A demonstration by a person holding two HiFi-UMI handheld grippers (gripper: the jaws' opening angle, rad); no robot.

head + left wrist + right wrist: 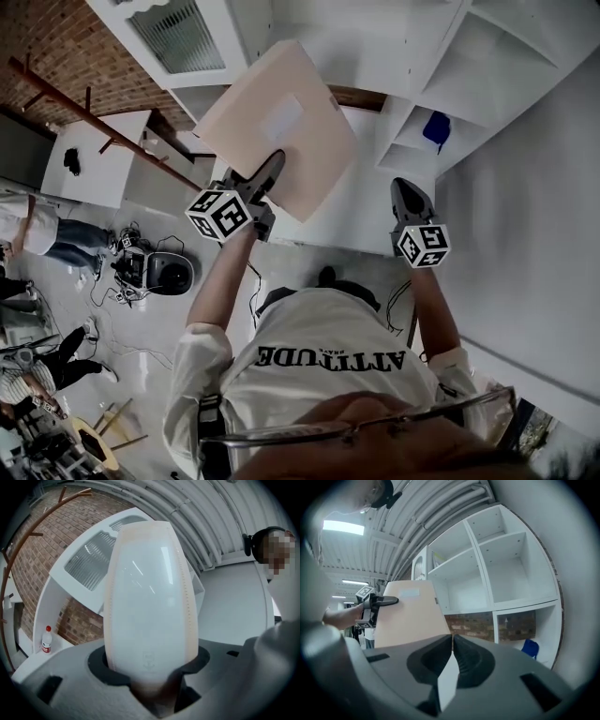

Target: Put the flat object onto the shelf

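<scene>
Flat object [150,597]: near edge hidden

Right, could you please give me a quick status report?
Left claw clamped on flat panel. Right claw shut, empty. Panel held up, short of shelf. Nothing seen blocking.

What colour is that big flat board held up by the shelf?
It's a pale peach flat board, with a lighter rectangular patch; clearest in the head view.

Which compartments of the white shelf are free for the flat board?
On the shelf, the two middle compartments, under the top row and above the brick-backed ones, look bare. The lower right one holds a blue thing.
</scene>
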